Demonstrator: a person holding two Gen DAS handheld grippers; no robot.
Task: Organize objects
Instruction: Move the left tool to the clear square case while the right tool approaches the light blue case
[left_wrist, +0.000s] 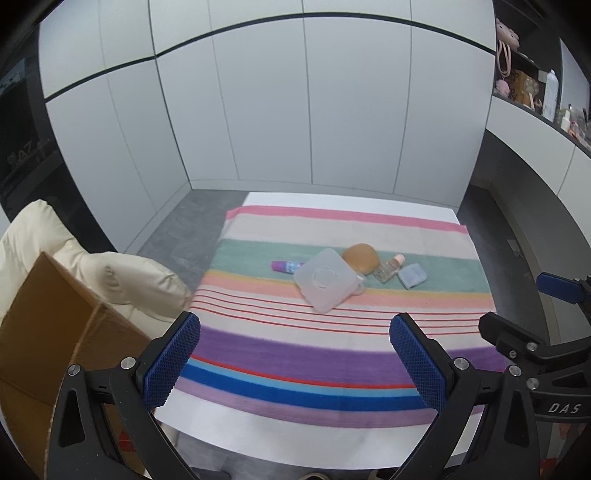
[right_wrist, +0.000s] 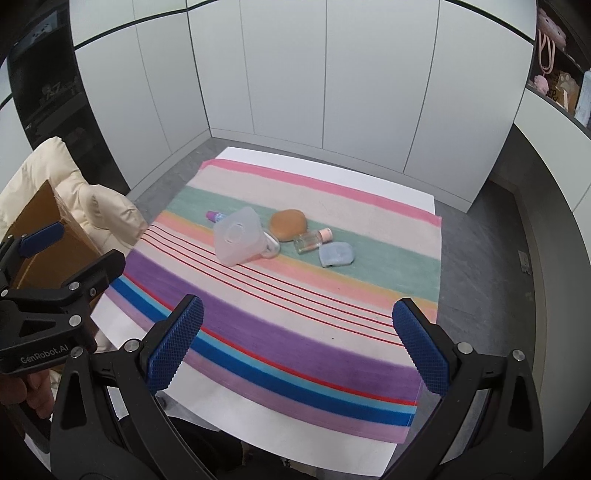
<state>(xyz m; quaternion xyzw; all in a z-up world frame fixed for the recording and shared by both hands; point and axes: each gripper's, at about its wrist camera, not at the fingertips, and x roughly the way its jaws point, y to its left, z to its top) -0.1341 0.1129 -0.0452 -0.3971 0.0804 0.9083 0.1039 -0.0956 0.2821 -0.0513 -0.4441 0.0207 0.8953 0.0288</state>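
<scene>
A cluster of small objects lies on a striped towel (left_wrist: 332, 347) (right_wrist: 295, 332): a translucent square box (left_wrist: 327, 280) (right_wrist: 239, 242), a brown round sponge (left_wrist: 361, 257) (right_wrist: 288, 223), a small glass bottle with a pink cap (left_wrist: 388, 268) (right_wrist: 312, 240), a pale blue pouch (left_wrist: 412, 276) (right_wrist: 336, 254) and a purple tube (left_wrist: 286, 266) (right_wrist: 215, 216). My left gripper (left_wrist: 295, 360) is open and empty over the towel's near edge. My right gripper (right_wrist: 297, 347) is open and empty, also short of the cluster.
A cardboard box (left_wrist: 48, 332) (right_wrist: 40, 236) stands at the left beside a cream padded jacket (left_wrist: 110, 277) (right_wrist: 85, 199). White cabinet doors (left_wrist: 295, 110) close the back. Shelves with clutter (left_wrist: 535, 85) are at the right. The right gripper shows in the left wrist view (left_wrist: 524, 325).
</scene>
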